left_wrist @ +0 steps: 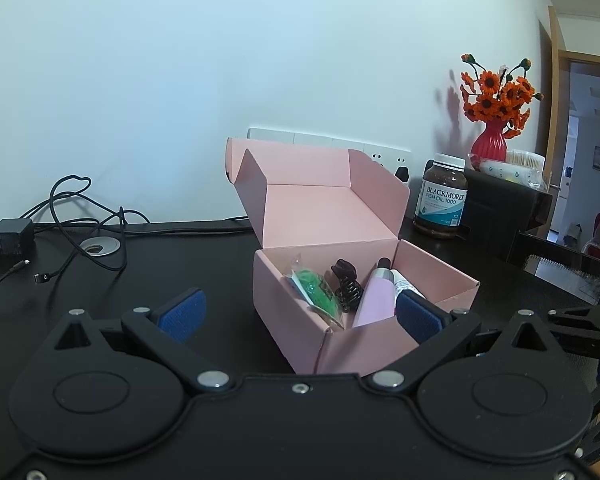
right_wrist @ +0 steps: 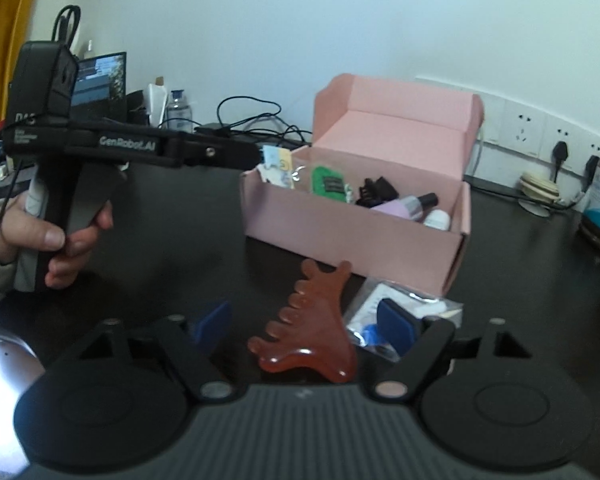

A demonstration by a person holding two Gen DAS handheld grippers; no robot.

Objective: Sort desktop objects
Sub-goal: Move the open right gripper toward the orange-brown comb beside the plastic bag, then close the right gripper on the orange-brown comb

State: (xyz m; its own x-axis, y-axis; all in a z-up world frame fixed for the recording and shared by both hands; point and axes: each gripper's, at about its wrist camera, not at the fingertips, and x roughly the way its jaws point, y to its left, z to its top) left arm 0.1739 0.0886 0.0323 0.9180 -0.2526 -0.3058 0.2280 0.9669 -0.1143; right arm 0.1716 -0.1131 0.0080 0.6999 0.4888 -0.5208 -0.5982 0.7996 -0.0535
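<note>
An open pink cardboard box (left_wrist: 340,348) stands on the black desk with its lid flap up. Inside lie a green packet (left_wrist: 316,292), a black hair clip (left_wrist: 346,284) and a lilac bottle (left_wrist: 376,296). My left gripper (left_wrist: 300,315) is open, with the box's near corner between its blue pads. In the right wrist view a hand (right_wrist: 60,236) holds that left gripper, whose fingers reach the box (right_wrist: 340,236) at its left corner. My right gripper (right_wrist: 304,324) is open over an amber toothed comb (right_wrist: 308,336) lying flat on the desk; neither pad touches it. A clear plastic bag (right_wrist: 420,304) lies by the right finger.
A brown fish-oil bottle (left_wrist: 440,200) and a red vase of orange flowers (left_wrist: 490,140) stand right of the box on and beside a black case (left_wrist: 500,208). Black cables and a charger (left_wrist: 10,236) lie at the left. Wall sockets (right_wrist: 540,136) run behind.
</note>
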